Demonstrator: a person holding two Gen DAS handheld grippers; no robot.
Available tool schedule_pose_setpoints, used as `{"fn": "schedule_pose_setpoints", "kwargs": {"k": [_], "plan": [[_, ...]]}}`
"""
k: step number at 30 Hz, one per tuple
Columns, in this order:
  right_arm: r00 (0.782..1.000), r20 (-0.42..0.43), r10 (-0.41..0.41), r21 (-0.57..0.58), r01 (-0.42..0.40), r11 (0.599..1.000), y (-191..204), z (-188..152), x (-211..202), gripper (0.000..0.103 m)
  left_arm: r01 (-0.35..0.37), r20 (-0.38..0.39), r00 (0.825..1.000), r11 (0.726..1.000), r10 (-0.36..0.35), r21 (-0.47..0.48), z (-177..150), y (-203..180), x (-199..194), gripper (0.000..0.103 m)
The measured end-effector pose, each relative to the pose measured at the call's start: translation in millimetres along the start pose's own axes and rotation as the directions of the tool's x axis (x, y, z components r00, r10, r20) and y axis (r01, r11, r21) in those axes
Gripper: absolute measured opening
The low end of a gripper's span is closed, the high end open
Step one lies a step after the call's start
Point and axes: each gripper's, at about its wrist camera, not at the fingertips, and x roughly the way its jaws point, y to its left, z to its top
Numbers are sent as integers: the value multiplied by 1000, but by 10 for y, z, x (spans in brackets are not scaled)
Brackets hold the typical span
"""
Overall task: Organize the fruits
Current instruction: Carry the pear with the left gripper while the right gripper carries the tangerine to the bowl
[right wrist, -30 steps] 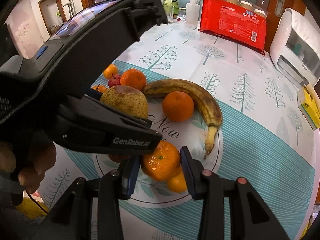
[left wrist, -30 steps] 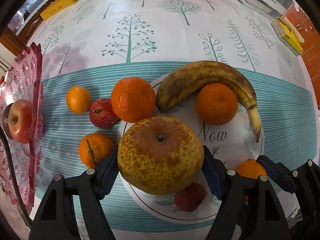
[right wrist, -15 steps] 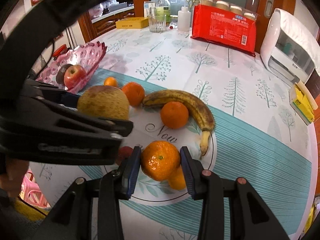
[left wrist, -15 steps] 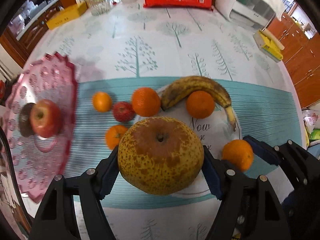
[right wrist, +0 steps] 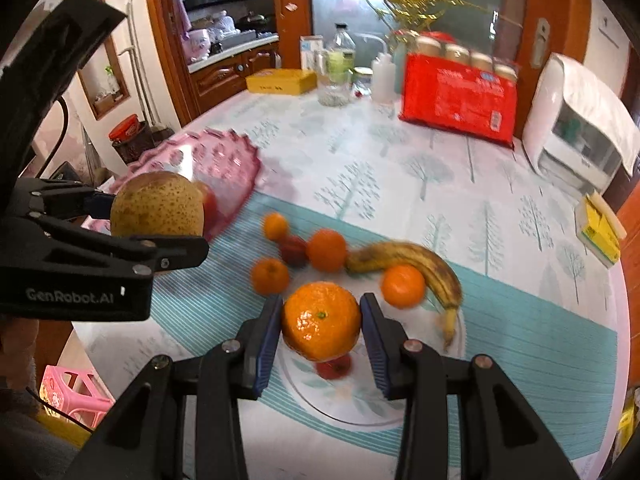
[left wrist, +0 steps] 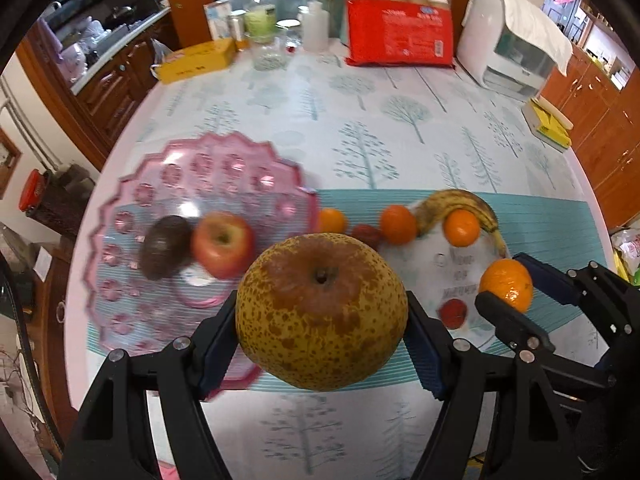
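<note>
- The speckled pear (left wrist: 321, 311) is clamped between the jaws of the left gripper (left wrist: 321, 334), held in the air just beside the near rim of the pink dish (left wrist: 120, 216), which already holds a red apple (left wrist: 222, 243) and a dark fruit (left wrist: 166, 247)
- The right gripper (right wrist: 321, 330) has its jaws closed on a large orange (right wrist: 321, 321), held above the white plate (right wrist: 400, 408)
- Risk, as I judge it: the pear is wide and round, gripped only at its sides, so a tilt or jolt could let it roll out; set down too close to the apple, it may knock it toward the scalloped edge
- Both grippers are near each other, so they could collide if both head for the dish together
- Room: the near half of the dish looks free; loose small oranges (left wrist: 331, 220) and the banana (left wrist: 460, 204) lie to the right, and the surface (left wrist: 360, 112) beyond is open up to the red packet (left wrist: 400, 36)
</note>
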Motion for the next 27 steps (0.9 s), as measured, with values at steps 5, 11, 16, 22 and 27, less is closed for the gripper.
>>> {"fn": "schedule_pose_setpoints", "kwargs": {"k": [5, 11, 16, 22, 27], "plan": [[999, 33, 9, -26, -9, 1000, 327, 230, -49, 40, -16, 25, 1000, 1000, 16, -12, 45, 338, -94, 74], [998, 51, 26, -31, -24, 999, 624, 461, 5, 40, -32, 38, 999, 999, 34, -28, 90, 722, -120, 74], [998, 34, 46, -6, -46, 999, 801, 606, 193, 40, -52, 25, 998, 997, 53, -50, 119, 1066, -35, 74], [997, -9, 77, 28, -77, 997, 1020, 658, 452, 40, -73, -4, 997, 994, 73, -83, 120, 1472, 106, 74], [993, -57, 105, 36, -103, 994, 1223, 645, 690, 40, -72, -35, 997, 993, 69, -97, 95, 1676, 258, 74]]}}
